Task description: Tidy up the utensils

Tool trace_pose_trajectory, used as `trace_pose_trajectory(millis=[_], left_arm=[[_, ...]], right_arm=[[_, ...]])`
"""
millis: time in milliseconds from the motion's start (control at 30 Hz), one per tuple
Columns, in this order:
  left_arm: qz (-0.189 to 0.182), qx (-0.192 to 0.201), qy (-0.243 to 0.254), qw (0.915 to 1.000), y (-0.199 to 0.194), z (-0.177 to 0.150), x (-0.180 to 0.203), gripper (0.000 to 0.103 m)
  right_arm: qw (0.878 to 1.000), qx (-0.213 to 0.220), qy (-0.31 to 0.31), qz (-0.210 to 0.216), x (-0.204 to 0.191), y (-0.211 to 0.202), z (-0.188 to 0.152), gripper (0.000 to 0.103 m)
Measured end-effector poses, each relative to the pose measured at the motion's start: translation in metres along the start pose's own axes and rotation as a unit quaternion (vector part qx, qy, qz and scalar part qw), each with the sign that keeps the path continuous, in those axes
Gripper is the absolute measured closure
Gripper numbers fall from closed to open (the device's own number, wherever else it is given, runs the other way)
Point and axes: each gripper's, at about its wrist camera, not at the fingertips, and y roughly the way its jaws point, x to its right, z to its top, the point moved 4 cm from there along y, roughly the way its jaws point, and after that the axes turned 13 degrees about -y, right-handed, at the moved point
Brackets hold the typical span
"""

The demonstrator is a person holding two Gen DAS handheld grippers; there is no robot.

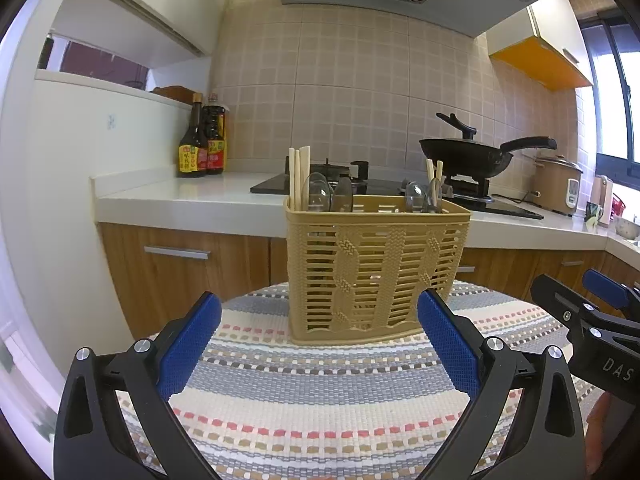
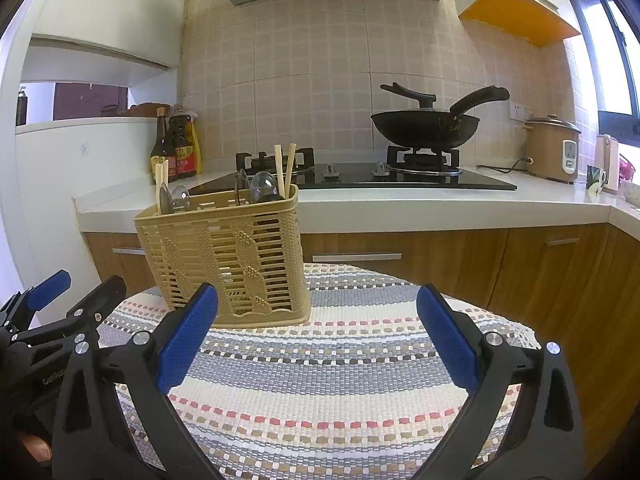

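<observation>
Basket, tan plastic with slatted woven-pattern walls, stands upright on the striped woven cloth covering the round tabletop. Spoons stand bowl-up inside the basket at both ends; wooden chopsticks rise beside them, one set at the basket's left end, a shorter pair at its right end.

Left tool: blue pads wide apart, nothing between them, held just in front of the basket; its right pad overlaps the basket's lower right corner in the left wrist view, contact not discernible.

Right tool: blue pads wide apart, holding nothing, off to the right of the basket over bare cloth. Its left pad overlaps the basket's front base in the right wrist view.

Behind the basket: white counter with black gas hob, a black wok on the burner. Sauce bottles in the corner behind and left of the basket. Rice cooker far right of it.
</observation>
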Motion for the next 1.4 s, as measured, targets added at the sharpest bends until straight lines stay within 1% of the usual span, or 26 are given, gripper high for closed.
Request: trace_pose_trajectory(millis=[667, 1067, 1400], left_arm=[[-0.001, 0.005, 0.004, 1.0, -0.0022, -0.0008, 0.001, 0.008], [-0.005, -0.002, 0.008, 1.0, 0.001, -0.0022, 0.0027, 0.008], [-0.011, -0.014, -0.006, 0.9998, 0.0042, -0.0033, 0.0002, 0.008]], right_arm=[[1.0, 0.0, 0.001, -0.002, -0.002, -0.0001, -0.0003, 0.008], [1.0, -0.003, 0.0, -0.001, -0.0027, 0.0012, -0.0013, 0.008], [1.0, -0.003, -0.005, -0.004, -0.0037, 0.0017, -0.0014, 0.008]])
